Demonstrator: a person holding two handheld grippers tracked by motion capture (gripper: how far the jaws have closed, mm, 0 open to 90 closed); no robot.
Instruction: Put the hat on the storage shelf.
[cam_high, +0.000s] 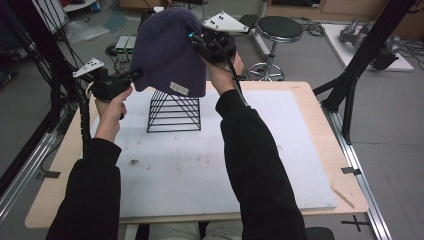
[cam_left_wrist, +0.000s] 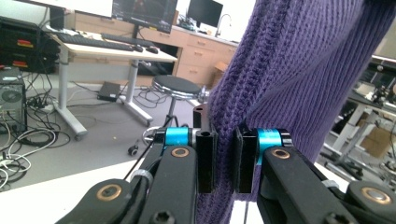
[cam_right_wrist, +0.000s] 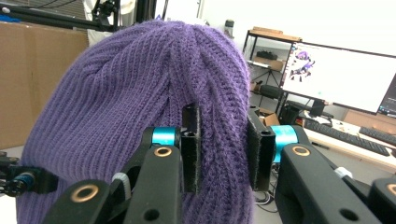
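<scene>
A purple knit hat (cam_high: 167, 50) hangs in the air over a black wire pyramid stand (cam_high: 174, 112), its lower rim just above the top of the stand. My left gripper (cam_high: 135, 75) is shut on the hat's lower left edge; in the left gripper view the knit (cam_left_wrist: 299, 70) runs down between the jaws of the gripper (cam_left_wrist: 224, 161). My right gripper (cam_high: 196, 40) is shut on a fold high on the hat's right side. In the right gripper view that fold sits in the gripper (cam_right_wrist: 223, 149), with the hat's crown (cam_right_wrist: 130, 93) above and the left gripper (cam_right_wrist: 23, 181) far off.
The stand sits on a white board (cam_high: 280, 165) that covers most of the wooden table (cam_high: 320, 107). A black stool (cam_high: 279, 30) stands behind the table, and a black frame post (cam_high: 350, 85) rises at its right edge. A small label (cam_high: 179, 88) is on the hat's rim.
</scene>
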